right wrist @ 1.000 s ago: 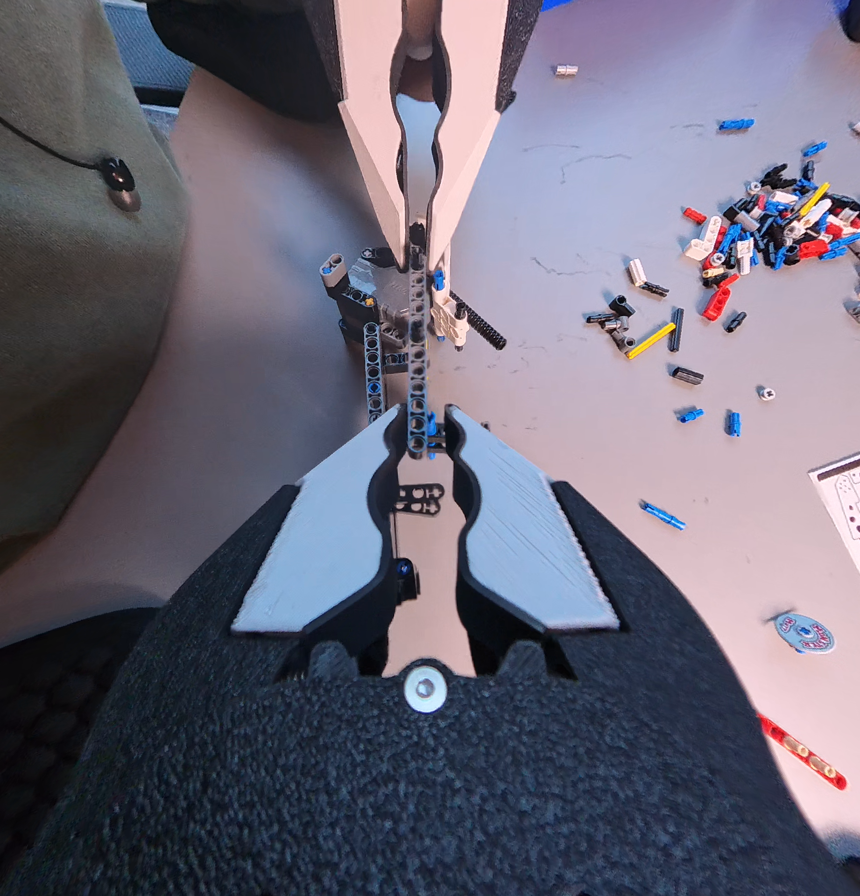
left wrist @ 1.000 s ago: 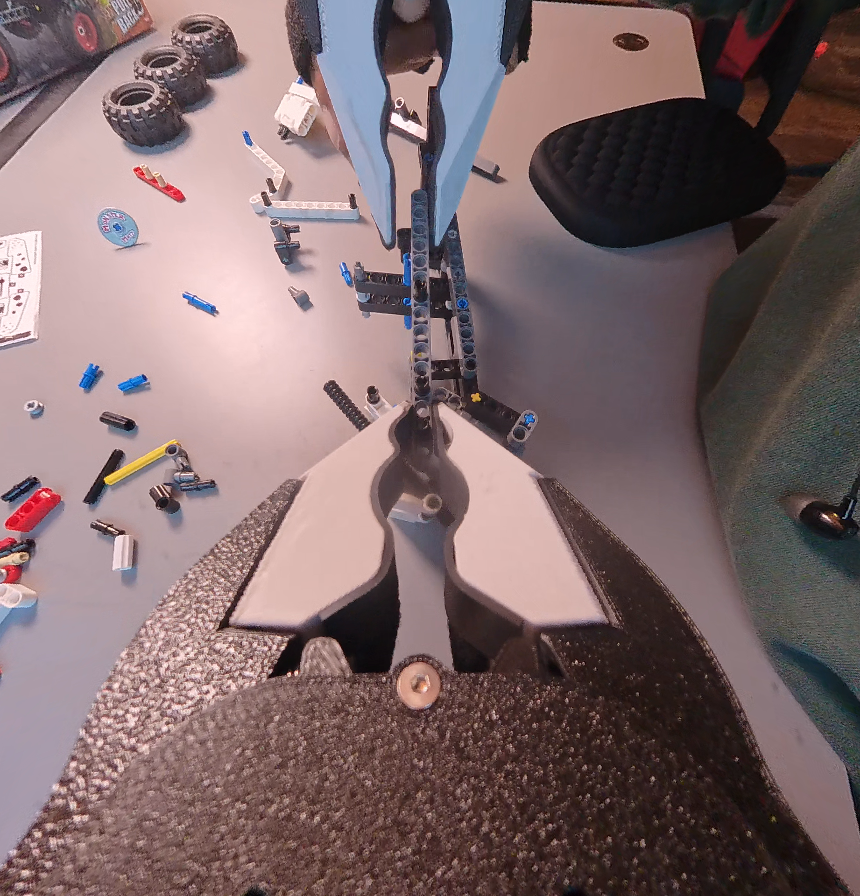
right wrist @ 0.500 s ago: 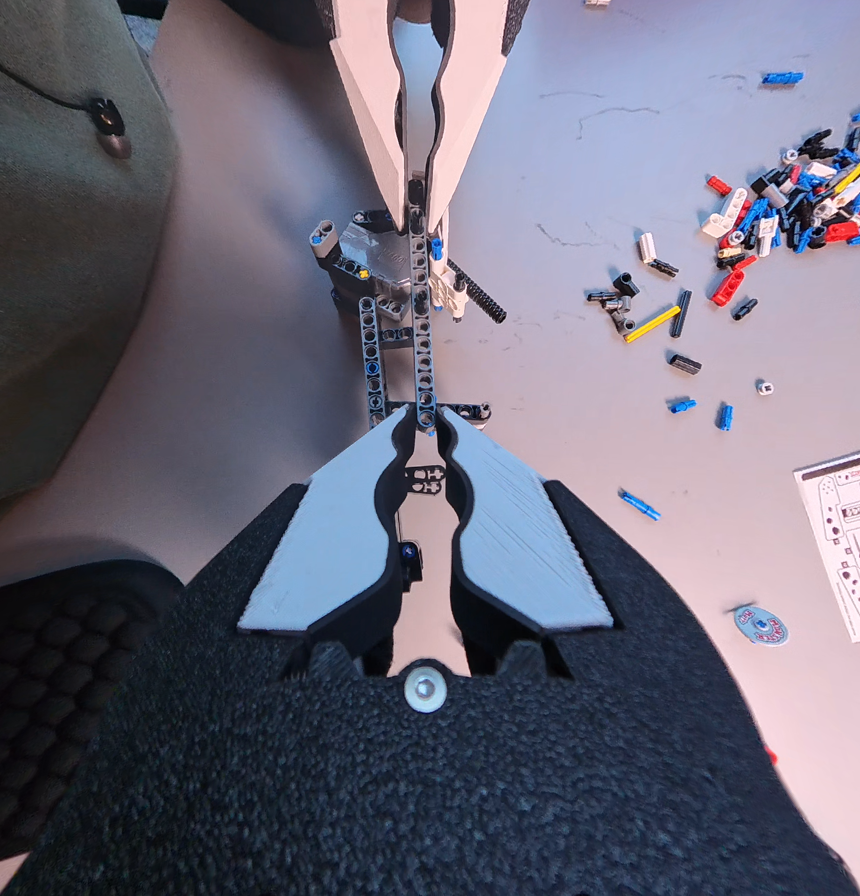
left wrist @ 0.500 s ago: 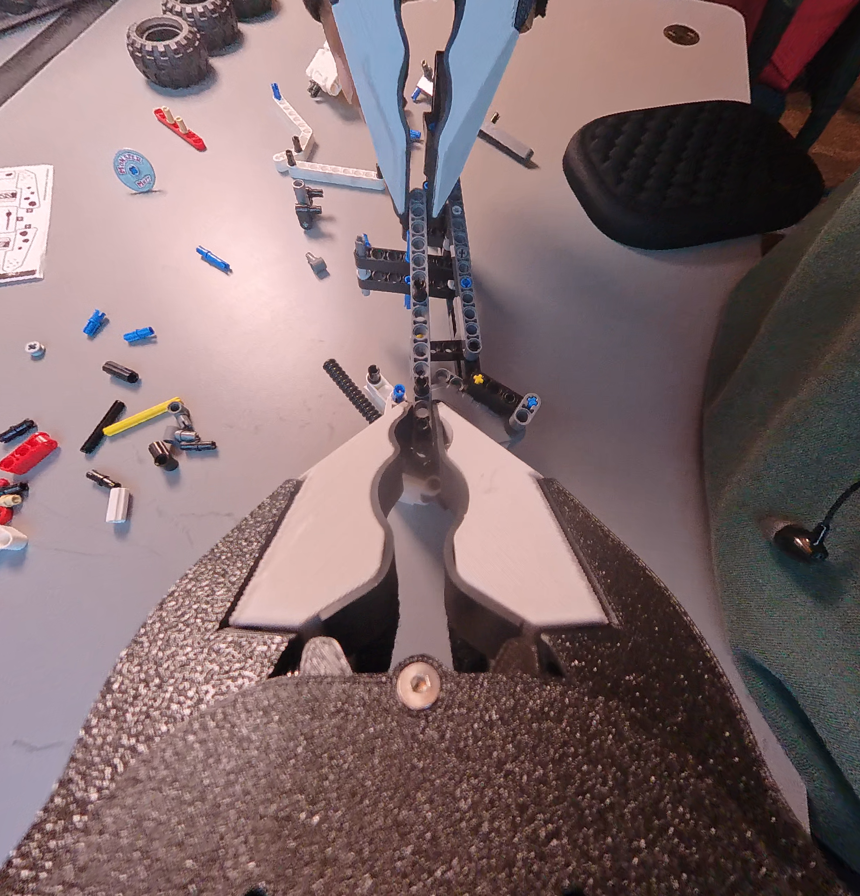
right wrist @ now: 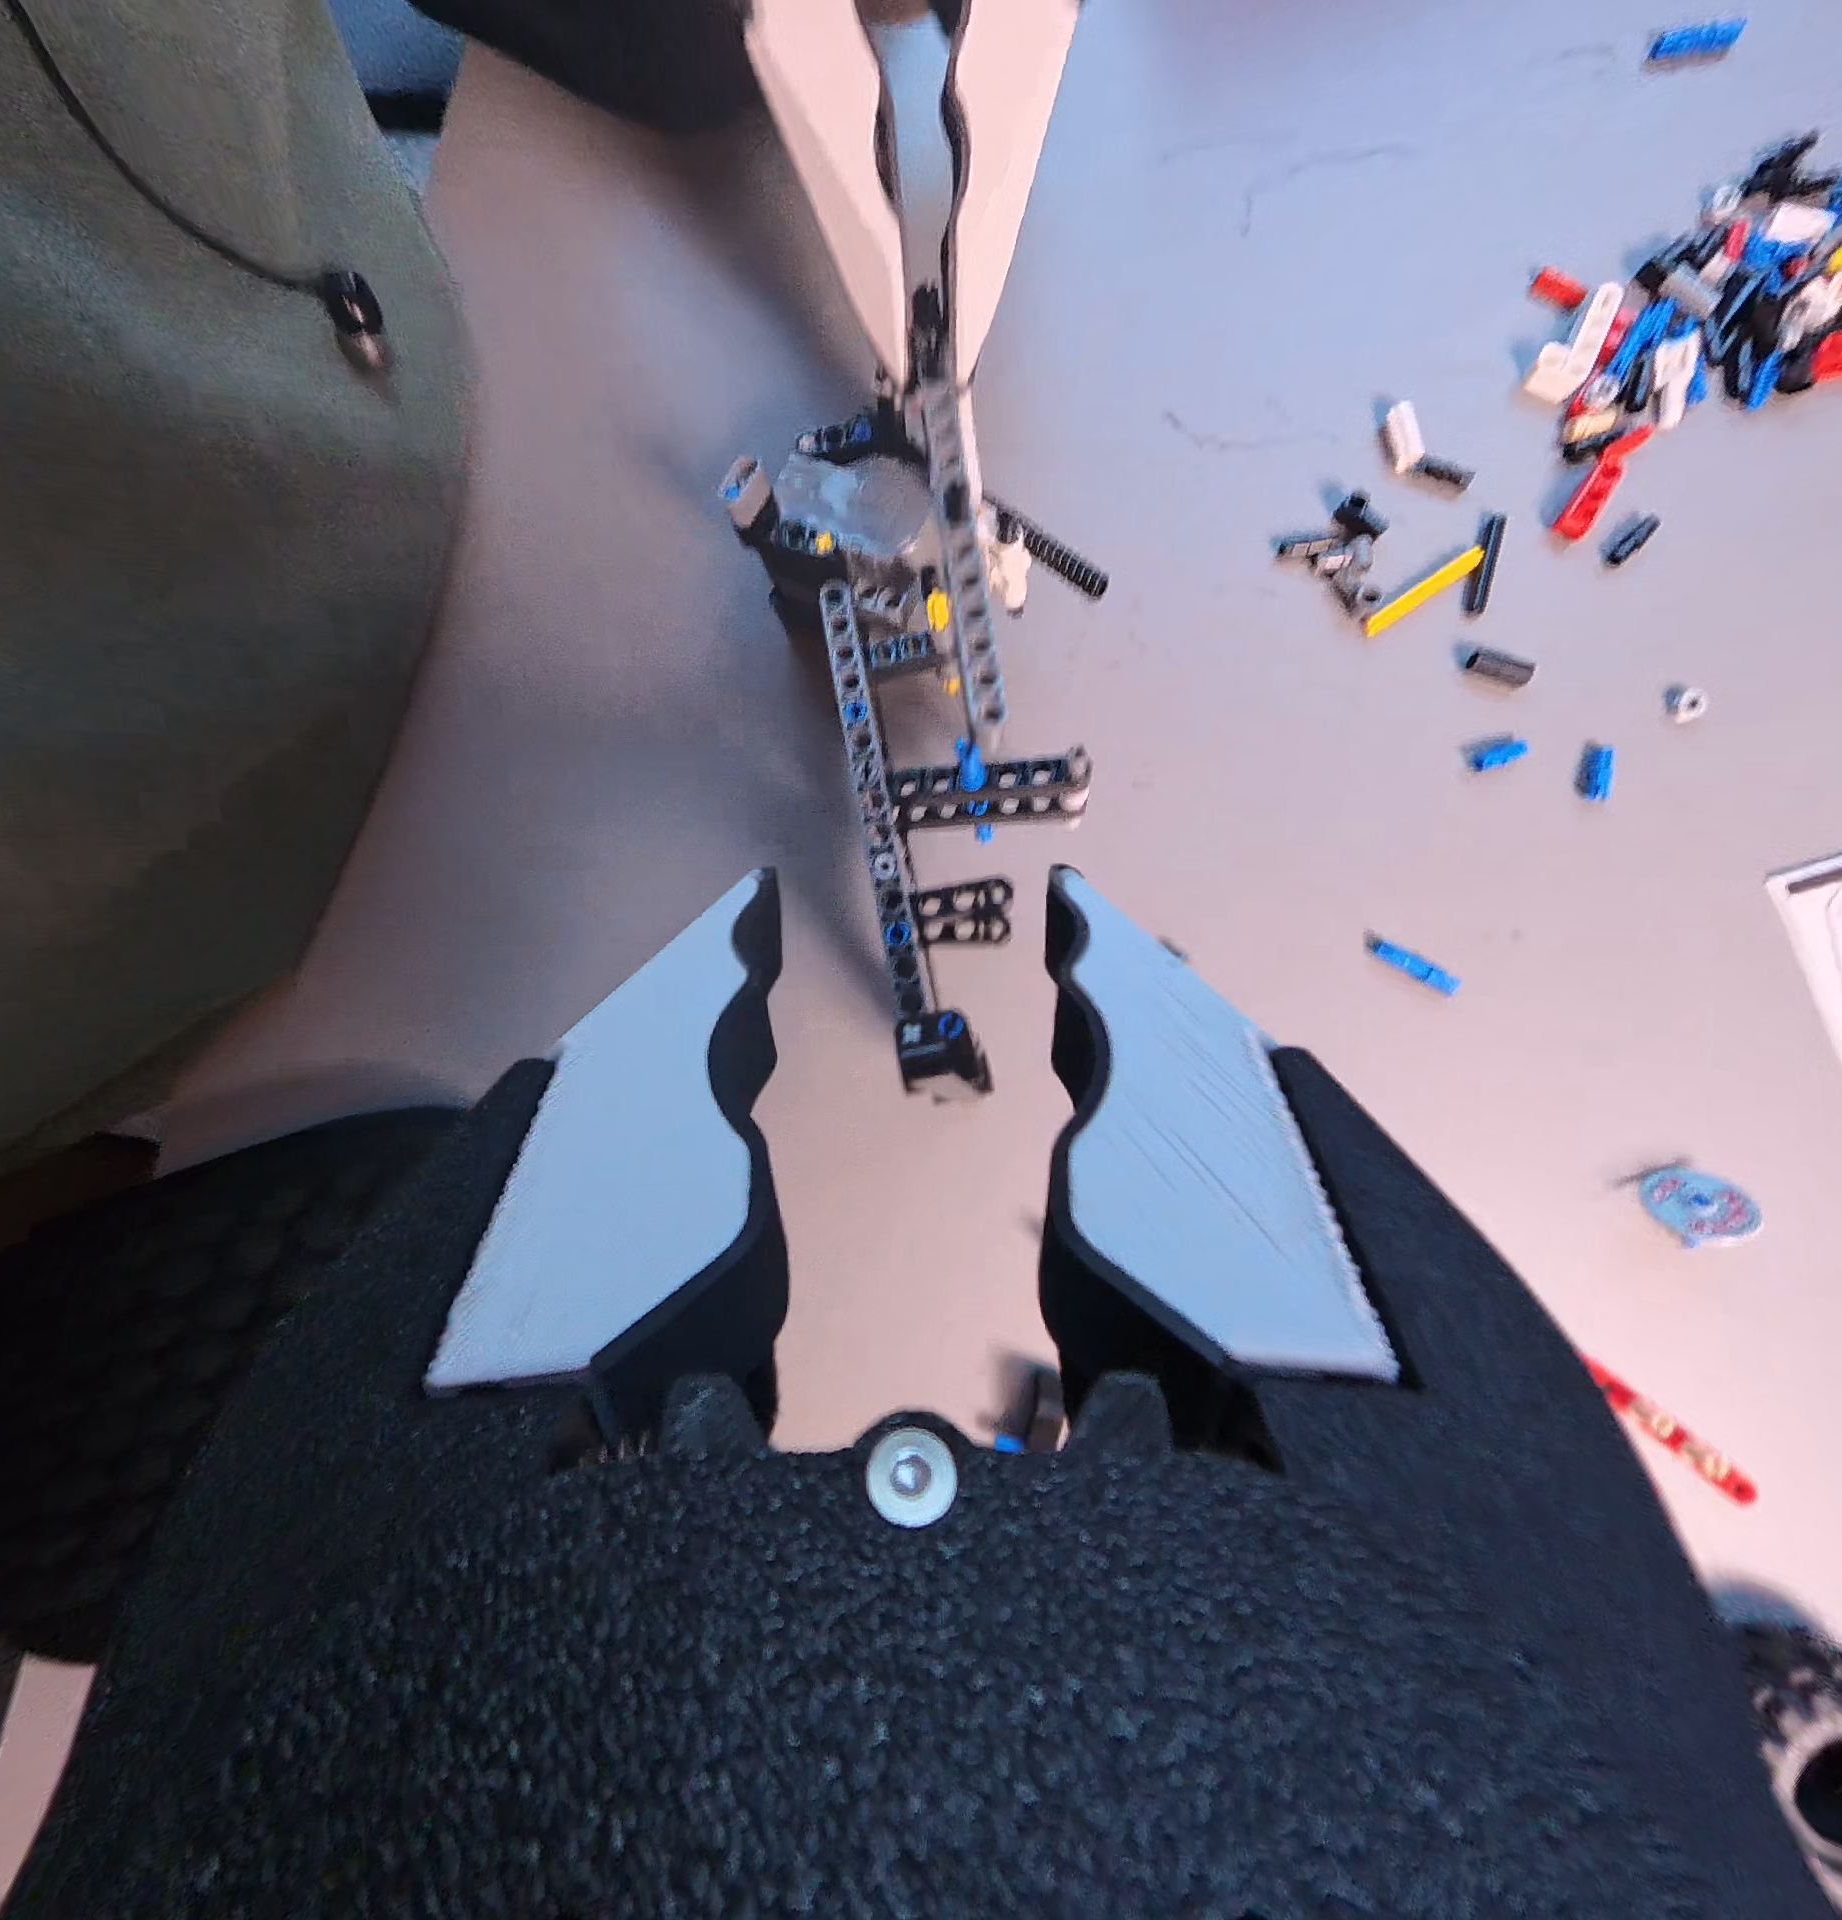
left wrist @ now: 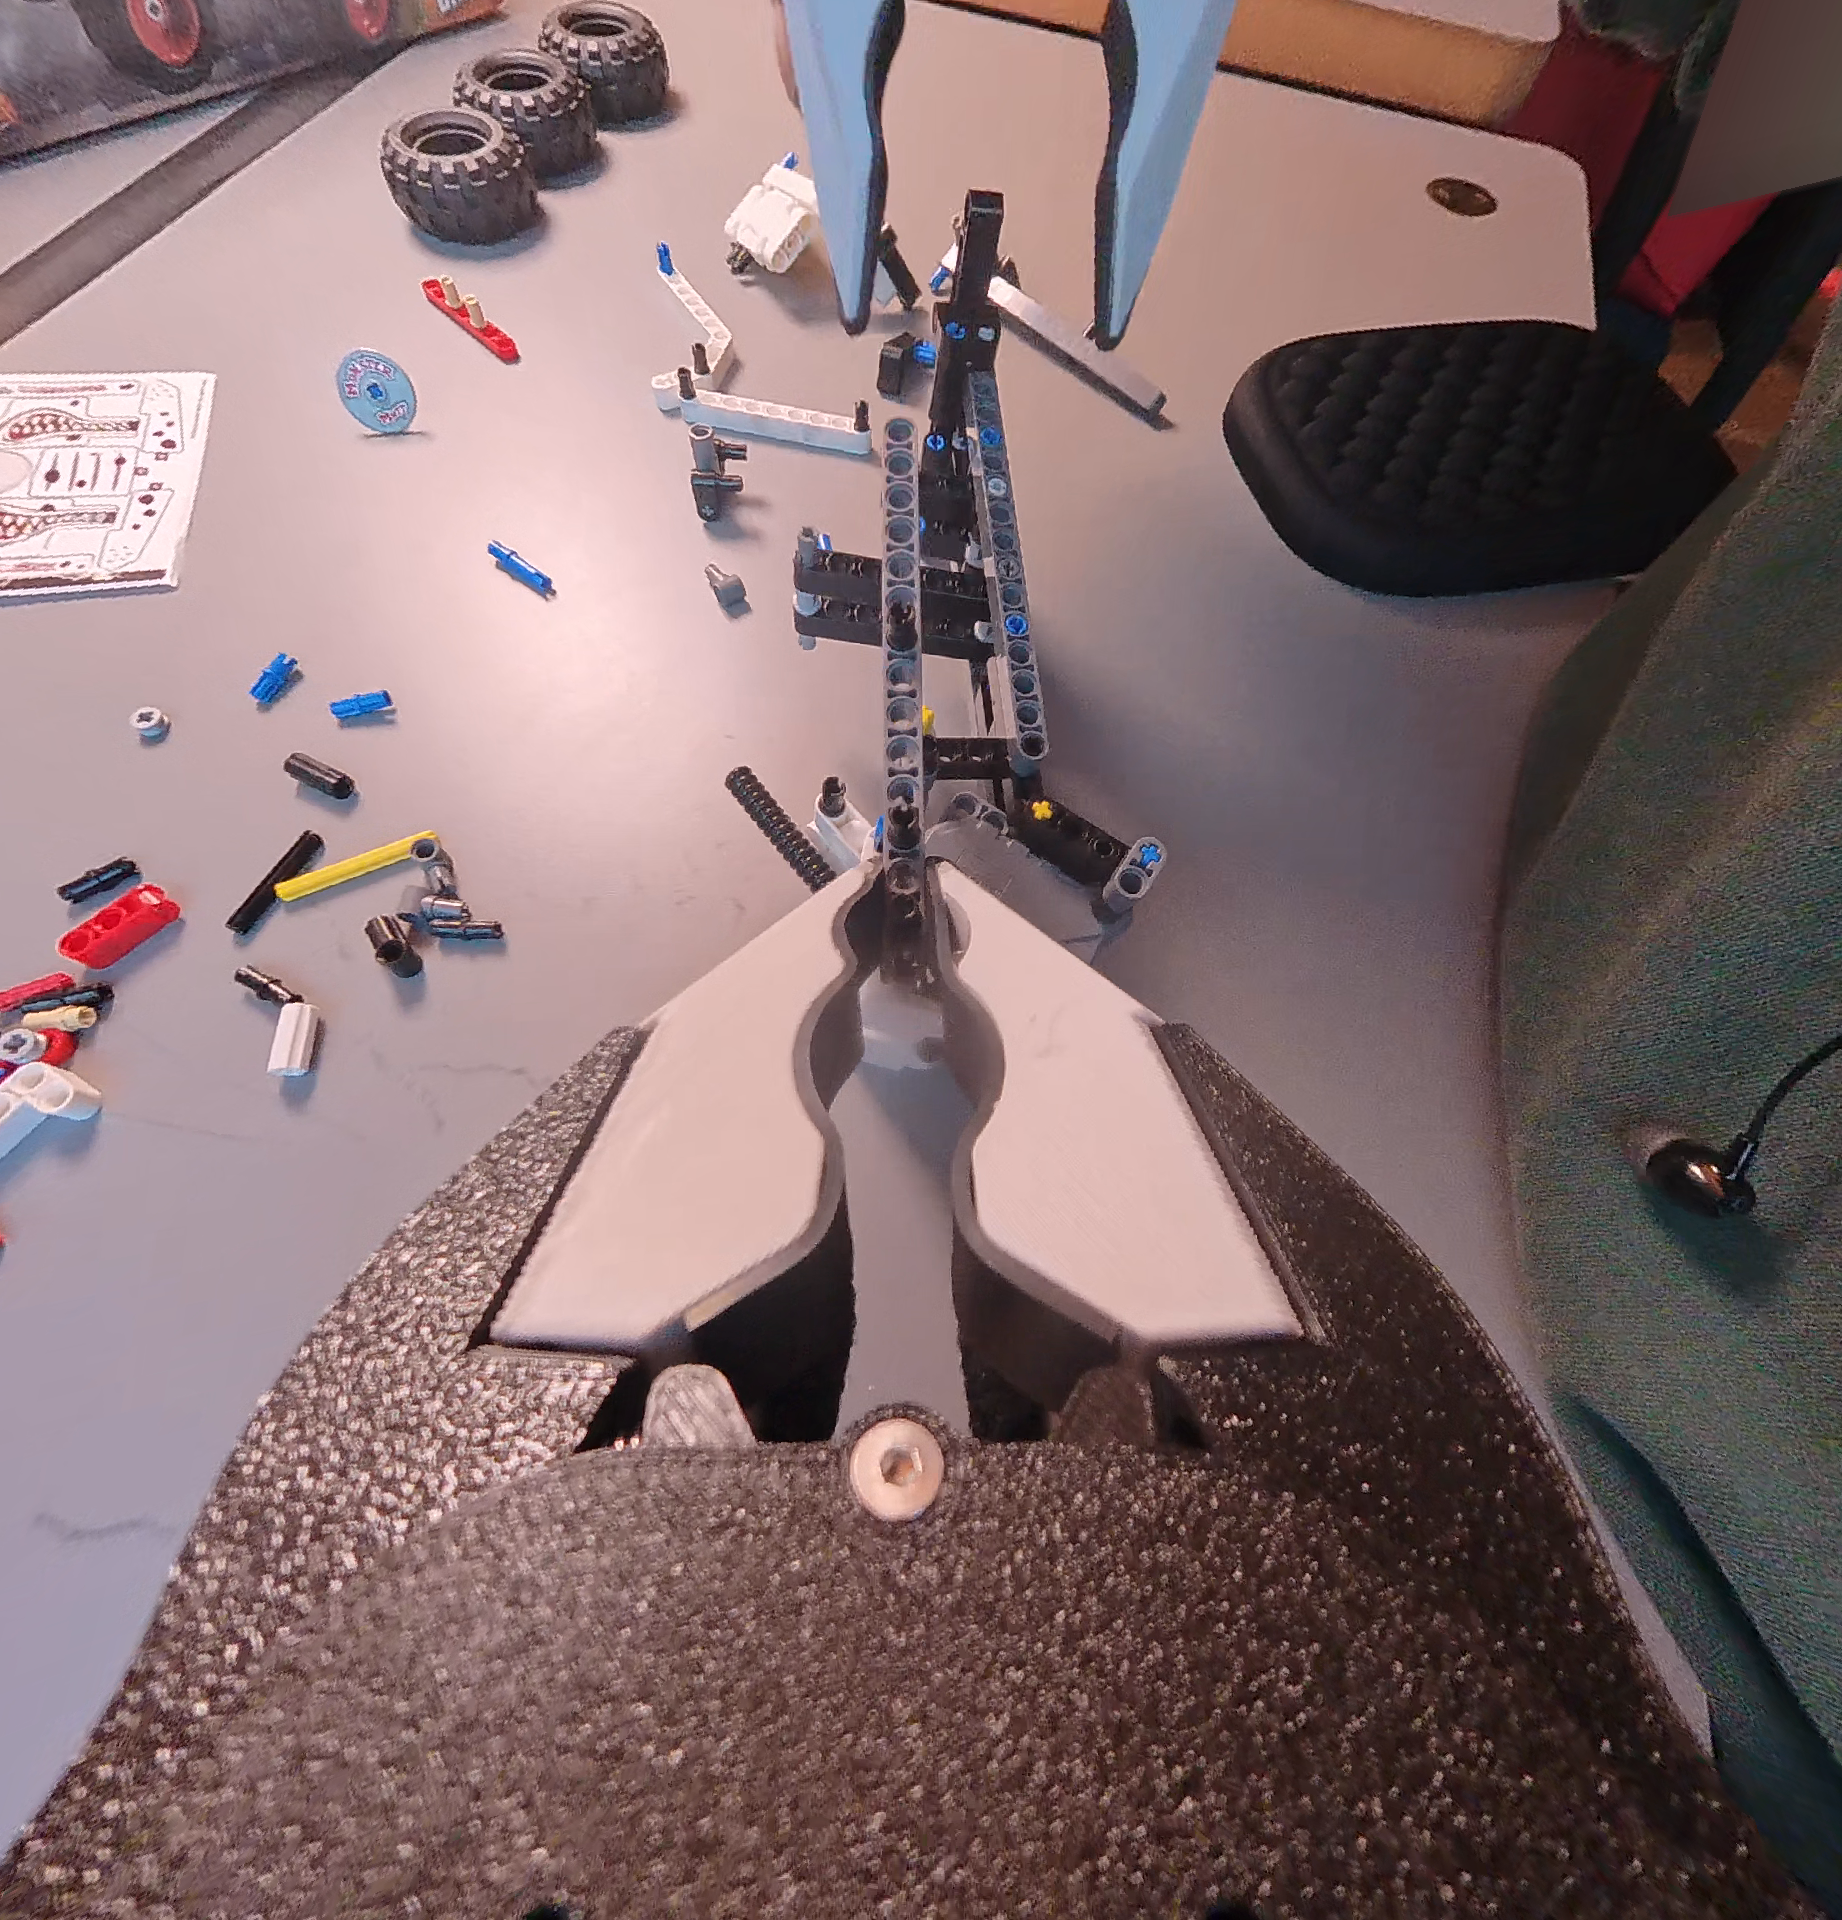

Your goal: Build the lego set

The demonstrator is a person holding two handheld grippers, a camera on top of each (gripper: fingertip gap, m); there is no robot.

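The lego frame (left wrist: pixel 901 623) is made of long grey beams, black cross beams and blue pins, and lies lengthways on the grey table (left wrist: pixel 584 675). My left gripper (left wrist: pixel 901 899) is shut on the near end of its grey beam. In the left wrist view my right gripper (left wrist: pixel 984 332) hangs open over the frame's far end, fingers apart on either side of it, not touching. In the blurred right wrist view the right gripper (right wrist: pixel 912 883) is open and empty, the frame (right wrist: pixel 875 790) lies just beyond its tips, and the left gripper (right wrist: pixel 922 353) pinches the far end.
Three black tyres (left wrist: pixel 460 177), white beams (left wrist: pixel 771 410), a sticker sheet (left wrist: pixel 65 478) and a blue disc (left wrist: pixel 375 388) lie at the left. Loose small parts (left wrist: pixel 356 862) are scattered; a pile (right wrist: pixel 1727 301) lies far right. A black chair seat (left wrist: pixel 1468 457) and a person's green garment (left wrist: pixel 1727 831) border the table. My right fingertips sit around 12 centimetres from my left ones. The blue disc (left wrist: pixel 375 388) lies some 20 centimetres from my right tips, 30 centimetres from my left tips. Seen from the right wrist view (right wrist: pixel 1694 1198) as well.
My right gripper has opened, let go of the frame's end and drawn back from it. My left gripper still holds the other end.
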